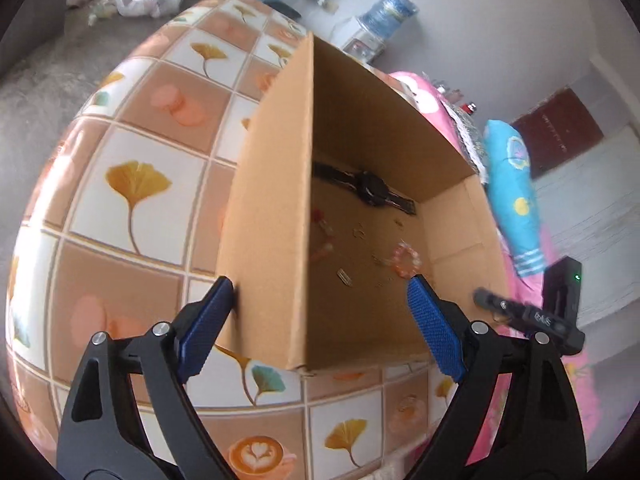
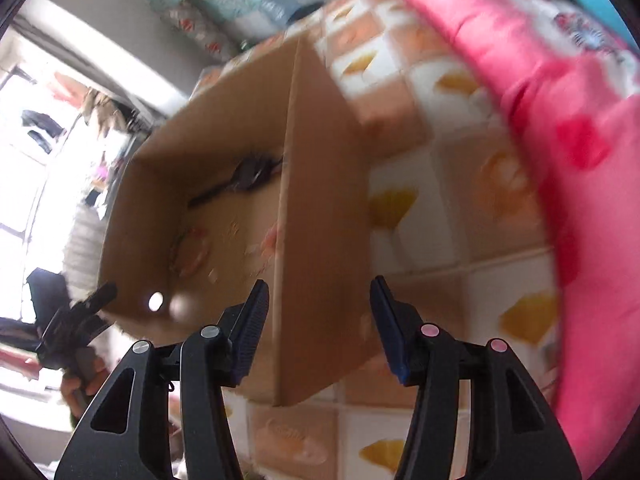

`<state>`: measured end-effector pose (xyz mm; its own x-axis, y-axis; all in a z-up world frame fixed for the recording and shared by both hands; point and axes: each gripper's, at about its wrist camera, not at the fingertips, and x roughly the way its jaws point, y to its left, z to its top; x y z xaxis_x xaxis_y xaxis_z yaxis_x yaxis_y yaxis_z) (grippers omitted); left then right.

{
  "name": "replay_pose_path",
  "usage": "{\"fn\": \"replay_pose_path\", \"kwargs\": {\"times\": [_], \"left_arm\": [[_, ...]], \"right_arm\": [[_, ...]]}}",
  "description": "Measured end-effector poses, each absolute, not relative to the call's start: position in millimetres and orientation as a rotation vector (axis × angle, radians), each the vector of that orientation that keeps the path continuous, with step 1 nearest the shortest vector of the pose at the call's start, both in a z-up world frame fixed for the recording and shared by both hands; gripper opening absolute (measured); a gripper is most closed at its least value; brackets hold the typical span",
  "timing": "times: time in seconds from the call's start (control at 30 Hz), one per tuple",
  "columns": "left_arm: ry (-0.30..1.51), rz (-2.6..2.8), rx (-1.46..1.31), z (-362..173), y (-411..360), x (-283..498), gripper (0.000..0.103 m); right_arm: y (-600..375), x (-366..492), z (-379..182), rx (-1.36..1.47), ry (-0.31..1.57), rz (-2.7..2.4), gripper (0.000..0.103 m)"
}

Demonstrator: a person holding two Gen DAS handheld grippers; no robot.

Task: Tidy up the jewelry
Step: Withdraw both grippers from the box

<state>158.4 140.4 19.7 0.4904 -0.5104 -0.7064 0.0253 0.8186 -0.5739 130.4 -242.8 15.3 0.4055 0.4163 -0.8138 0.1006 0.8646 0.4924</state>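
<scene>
Two grippers straddle opposite walls of the cardboard box on the tiled table: the left gripper gapes wide and holds nothing, the right gripper is parted and empty too. Judging by this, closing squarely on each wall would move the box without spilling. Only the left view shows the watch and bead bracelet crisply; the right view is blurred.

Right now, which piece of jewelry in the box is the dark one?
The wristwatch lying at the far end of the cardboard box. It is black with a strap; the bead bracelets are pink and orange.
</scene>
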Motion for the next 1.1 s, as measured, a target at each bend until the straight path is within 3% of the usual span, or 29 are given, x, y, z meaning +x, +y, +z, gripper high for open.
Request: {"fn": "replay_pose_path", "kwargs": {"times": [0.17, 1.1], "left_arm": [[1.009, -0.298, -0.483, 23.4, 131.6, 150.9, 0.084], [0.967, -0.302, -0.423, 24.9, 137.4, 47.5, 0.084]], "right_arm": [[-224.8, 125.5, 23.3, 0.418, 1.138, 0.162, 0.054], [-220.4, 16.4, 27.6, 0.463, 1.080, 0.142, 0.055]]}}
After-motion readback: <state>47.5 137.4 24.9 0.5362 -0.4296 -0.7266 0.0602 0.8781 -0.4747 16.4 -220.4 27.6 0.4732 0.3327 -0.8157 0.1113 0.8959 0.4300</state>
